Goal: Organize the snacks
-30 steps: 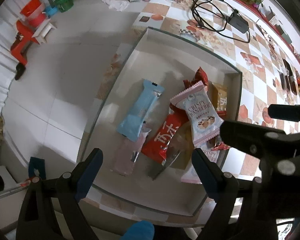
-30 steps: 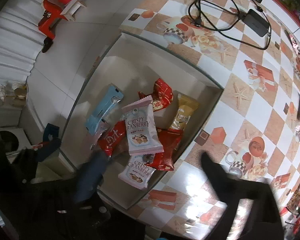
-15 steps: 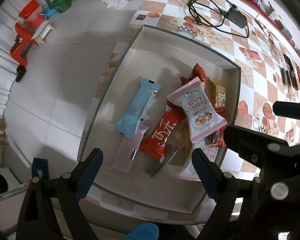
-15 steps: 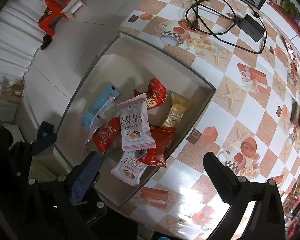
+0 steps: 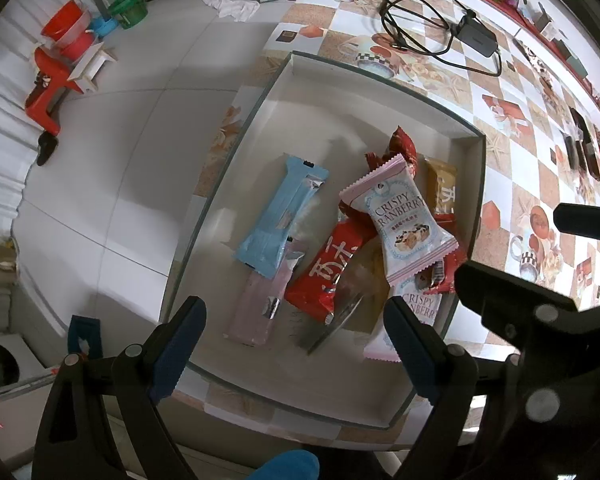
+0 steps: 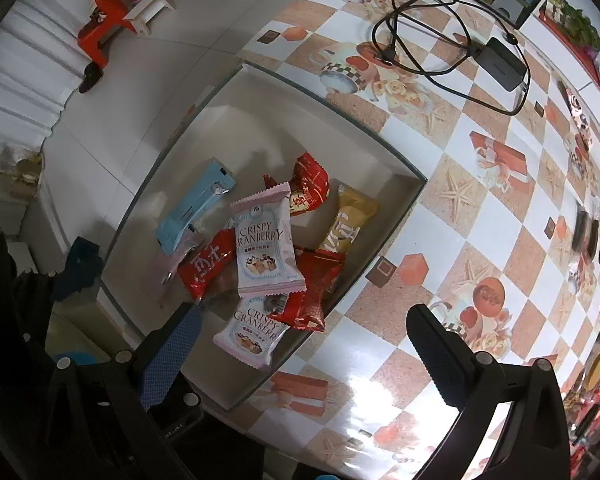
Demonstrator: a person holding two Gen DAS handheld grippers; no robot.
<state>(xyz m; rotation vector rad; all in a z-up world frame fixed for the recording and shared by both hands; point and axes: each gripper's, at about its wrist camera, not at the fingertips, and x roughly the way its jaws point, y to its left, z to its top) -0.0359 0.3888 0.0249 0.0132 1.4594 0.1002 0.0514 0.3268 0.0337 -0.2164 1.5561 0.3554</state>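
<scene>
A shallow white rectangular cardboard box lies on the table and holds a loose pile of wrapped snacks. On top is a pink and pale blue packet printed CRISPY CRANBERRY, tilted, and a second cranberry packet of the same kind lies partly under it near the box edge. A long light blue wrapper lies flat to the left, with a pale pink bar beside it. A red packet with white characters is in the middle, a gold packet and a small red twisted candy pack are further back.

The left gripper hovers above the near side of the box, jaws wide apart, holding nothing. The right gripper is also spread wide and empty, one finger over the box corner, the other over the table.

The table has a glossy checkered cloth with cups and starfish. A black cable with a power adapter lies on it. Beyond is a white tile floor with a red plastic stool
</scene>
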